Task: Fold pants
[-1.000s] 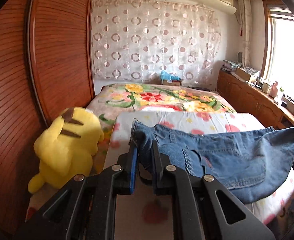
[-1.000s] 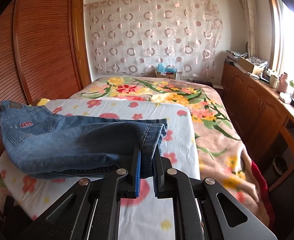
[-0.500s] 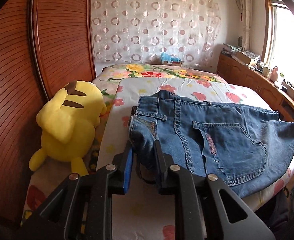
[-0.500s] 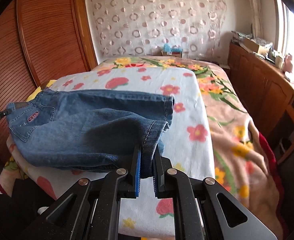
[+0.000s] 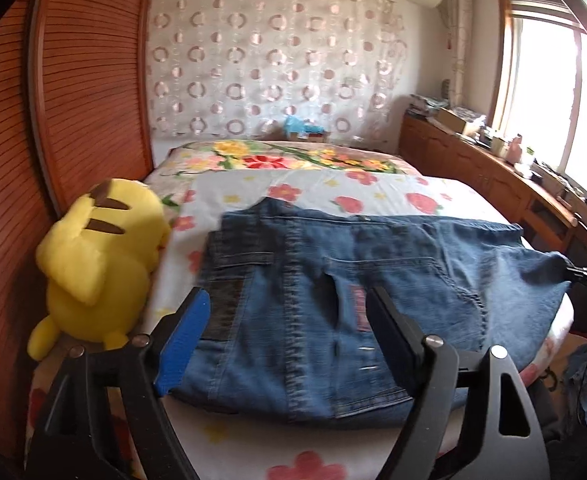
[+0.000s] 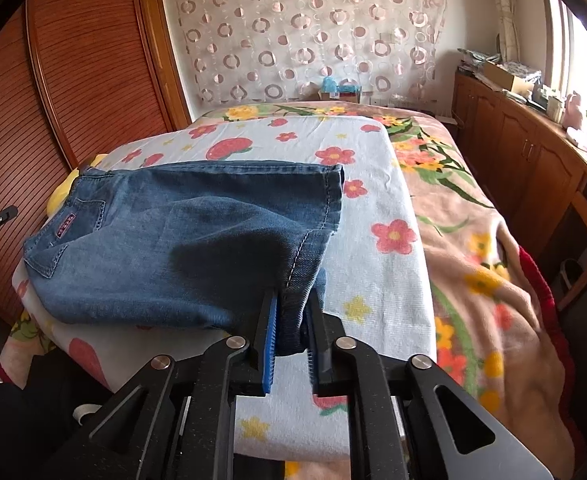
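Left gripper [image 5: 287,344] fingers just sprung wide, waistband released; jeans [image 5: 357,292] now flat on bed [image 5: 373,196] between them. Right gripper [image 6: 291,334] fingers easing apart, hem still pinched between them.

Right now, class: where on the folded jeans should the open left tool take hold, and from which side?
Grip the jeans at the waistband corner, coming in from the plush toy's side: that thick, seamed edge lies flat and exposed, nearest the left tool.
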